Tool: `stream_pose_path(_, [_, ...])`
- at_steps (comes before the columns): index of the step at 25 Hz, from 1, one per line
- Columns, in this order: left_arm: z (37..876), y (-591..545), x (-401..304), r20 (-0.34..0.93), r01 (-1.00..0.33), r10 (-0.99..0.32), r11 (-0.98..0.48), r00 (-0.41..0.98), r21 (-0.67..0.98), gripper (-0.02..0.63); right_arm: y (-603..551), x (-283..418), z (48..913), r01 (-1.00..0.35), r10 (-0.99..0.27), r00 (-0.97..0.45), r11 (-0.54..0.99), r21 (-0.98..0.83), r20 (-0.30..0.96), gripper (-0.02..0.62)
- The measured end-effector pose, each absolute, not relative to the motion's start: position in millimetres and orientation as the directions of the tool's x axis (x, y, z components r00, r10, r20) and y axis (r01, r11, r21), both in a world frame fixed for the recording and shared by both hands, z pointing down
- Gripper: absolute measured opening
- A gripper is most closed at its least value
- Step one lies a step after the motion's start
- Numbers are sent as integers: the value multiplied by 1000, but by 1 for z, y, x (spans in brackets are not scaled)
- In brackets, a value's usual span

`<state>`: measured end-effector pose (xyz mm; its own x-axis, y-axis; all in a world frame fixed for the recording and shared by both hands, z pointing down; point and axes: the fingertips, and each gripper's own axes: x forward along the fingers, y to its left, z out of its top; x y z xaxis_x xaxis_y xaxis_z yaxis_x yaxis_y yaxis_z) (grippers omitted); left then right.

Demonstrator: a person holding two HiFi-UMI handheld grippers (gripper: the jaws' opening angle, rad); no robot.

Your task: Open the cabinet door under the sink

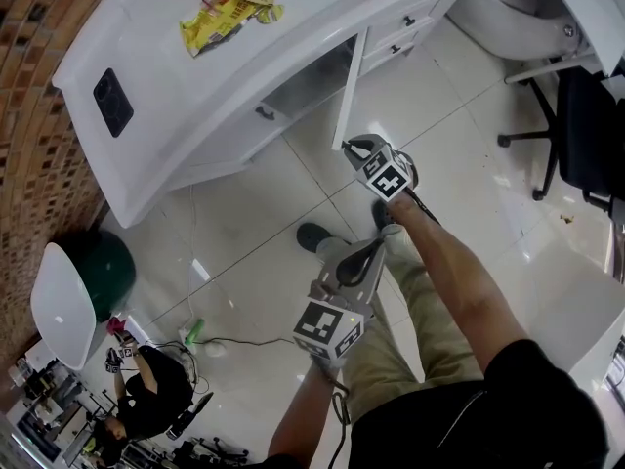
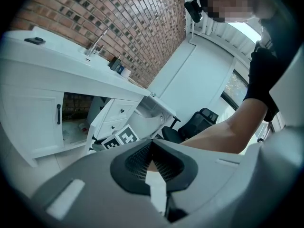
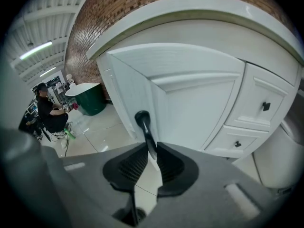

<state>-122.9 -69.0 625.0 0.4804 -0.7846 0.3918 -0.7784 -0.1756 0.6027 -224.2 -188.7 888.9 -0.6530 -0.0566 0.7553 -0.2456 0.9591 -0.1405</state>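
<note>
The white cabinet door (image 1: pixel 350 86) under the counter stands swung out, edge-on in the head view. My right gripper (image 1: pixel 355 149) is at its lower outer edge. In the right gripper view the door (image 3: pixel 194 94) fills the middle, and my right gripper (image 3: pixel 152 148) is shut on its black bar handle (image 3: pixel 144 125). My left gripper (image 1: pixel 371 250) hangs back over the floor by the person's leg, touching nothing. Its jaws (image 2: pixel 151 144) meet with nothing between them. The left gripper view shows the open cabinet bay (image 2: pixel 76 118) and the closed left door's handle (image 2: pixel 59 114).
Snack packets (image 1: pixel 229 13) lie on the white counter (image 1: pixel 146 164). Two drawers (image 3: pixel 263 107) sit right of the door. A black office chair (image 1: pixel 576 135) stands at the right, a green bin (image 1: pixel 107 272) at the left. A seated person (image 1: pixel 146 404) is at the lower left.
</note>
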Motion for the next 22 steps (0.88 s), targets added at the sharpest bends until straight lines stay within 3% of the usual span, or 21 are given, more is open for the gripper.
stream_pose_path(12, [624, -83, -81, 384, -761, -760, -217, 525, 611, 15, -208, -152, 892, -294, -97, -633, 948, -123, 768, 40])
stream_pose_path(22, [626, -98, -55, 387, -750, -733, -250, 560, 612, 15, -249, -91, 892, -432, -188, -616, 893, -128, 765, 26])
